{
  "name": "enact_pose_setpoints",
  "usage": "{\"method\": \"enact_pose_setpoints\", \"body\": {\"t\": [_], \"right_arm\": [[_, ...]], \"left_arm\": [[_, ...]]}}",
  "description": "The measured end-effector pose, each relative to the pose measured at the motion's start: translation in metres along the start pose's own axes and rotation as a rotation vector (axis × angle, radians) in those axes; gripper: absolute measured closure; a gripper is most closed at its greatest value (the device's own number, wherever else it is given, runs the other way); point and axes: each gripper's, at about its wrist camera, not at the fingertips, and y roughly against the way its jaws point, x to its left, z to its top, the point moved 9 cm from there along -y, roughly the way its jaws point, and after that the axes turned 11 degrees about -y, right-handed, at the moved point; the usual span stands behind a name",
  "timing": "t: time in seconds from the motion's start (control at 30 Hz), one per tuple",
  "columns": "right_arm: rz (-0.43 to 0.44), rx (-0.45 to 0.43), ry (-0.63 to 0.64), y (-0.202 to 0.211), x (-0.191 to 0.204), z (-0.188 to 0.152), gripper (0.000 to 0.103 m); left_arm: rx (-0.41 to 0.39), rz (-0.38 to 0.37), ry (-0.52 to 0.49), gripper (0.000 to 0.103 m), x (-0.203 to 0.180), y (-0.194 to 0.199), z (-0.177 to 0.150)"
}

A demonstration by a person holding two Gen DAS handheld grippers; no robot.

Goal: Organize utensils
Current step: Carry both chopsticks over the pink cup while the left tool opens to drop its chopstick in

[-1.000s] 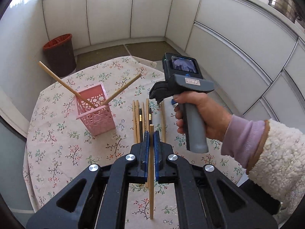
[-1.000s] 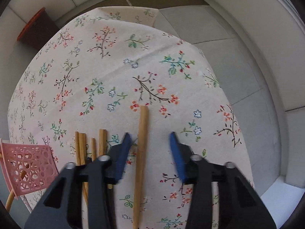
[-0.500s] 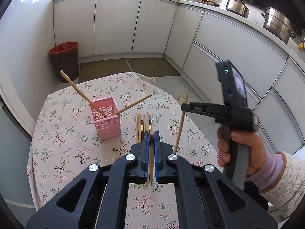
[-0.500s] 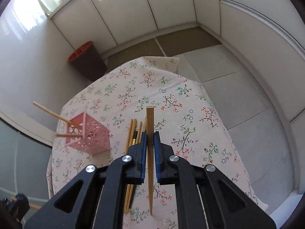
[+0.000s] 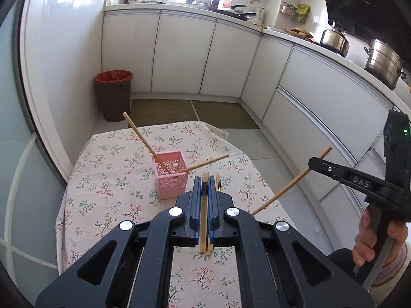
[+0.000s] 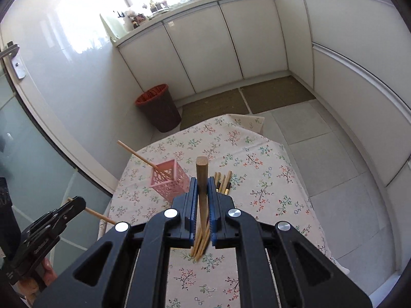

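Observation:
A pink perforated basket (image 5: 170, 177) (image 6: 167, 181) stands on the floral tablecloth (image 5: 108, 179) with two wooden chopsticks leaning out of it. My left gripper (image 5: 204, 182) is shut on one chopstick (image 5: 204, 205), held above the table. My right gripper (image 6: 202, 182) is shut on another chopstick (image 6: 202, 174), also lifted. Each gripper shows in the other's view: the right gripper (image 5: 314, 163) at the right edge with its chopstick (image 5: 290, 183), the left gripper (image 6: 77, 202) at the lower left with its chopstick (image 6: 99, 214). Several loose chopsticks (image 6: 224, 181) lie right of the basket.
A brown bin (image 5: 113, 95) (image 6: 159, 107) with a red liner stands on the floor beyond the table. White cabinets (image 5: 321, 97) run along the back and right, with steel pots (image 5: 382, 61) on the counter. A glass door (image 6: 30, 154) is at the left.
The right gripper closed on a chopstick lying on the table and lifted it high. The left gripper also rose with its chopstick, so the table looks smaller and farther.

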Motion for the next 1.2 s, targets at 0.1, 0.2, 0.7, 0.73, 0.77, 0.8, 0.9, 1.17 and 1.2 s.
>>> {"method": "enact_pose_setpoints", "body": {"t": [0.1, 0.2, 0.7, 0.73, 0.77, 0.8, 0.9, 1.17, 1.2], "right_arm": [[0.07, -0.037, 0.019, 0.026, 0.026, 0.016, 0.095], [0.14, -0.061, 0.025, 0.044, 0.053, 0.035, 0.095], [0.204, -0.133, 0.052, -0.012, 0.106, 0.096, 0.095], [0.201, -0.131, 0.056, -0.019, 0.106, 0.095, 0.095], [0.199, -0.13, 0.061, -0.026, 0.107, 0.094, 0.095], [0.195, -0.126, 0.067, -0.033, 0.107, 0.094, 0.095], [0.18, -0.124, 0.085, -0.053, 0.107, 0.092, 0.095], [0.152, -0.091, 0.091, -0.084, 0.103, 0.086, 0.095], [0.15, -0.091, 0.093, -0.085, 0.104, 0.086, 0.095]], "left_arm": [[-0.04, 0.028, 0.012, 0.099, 0.011, 0.013, 0.017], [-0.073, 0.067, 0.006, 0.099, 0.02, 0.022, 0.037], [-0.129, 0.196, 0.034, 0.099, 0.062, -0.02, 0.105], [-0.121, 0.205, 0.041, 0.099, 0.067, -0.028, 0.104], [-0.114, 0.208, 0.049, 0.099, 0.072, -0.036, 0.102], [-0.109, 0.205, 0.059, 0.099, 0.076, -0.042, 0.1], [-0.12, 0.209, 0.084, 0.099, 0.089, -0.056, 0.097], [-0.126, 0.168, 0.096, 0.099, 0.093, -0.058, 0.099], [-0.13, 0.165, 0.089, 0.099, 0.092, -0.056, 0.101]]}}
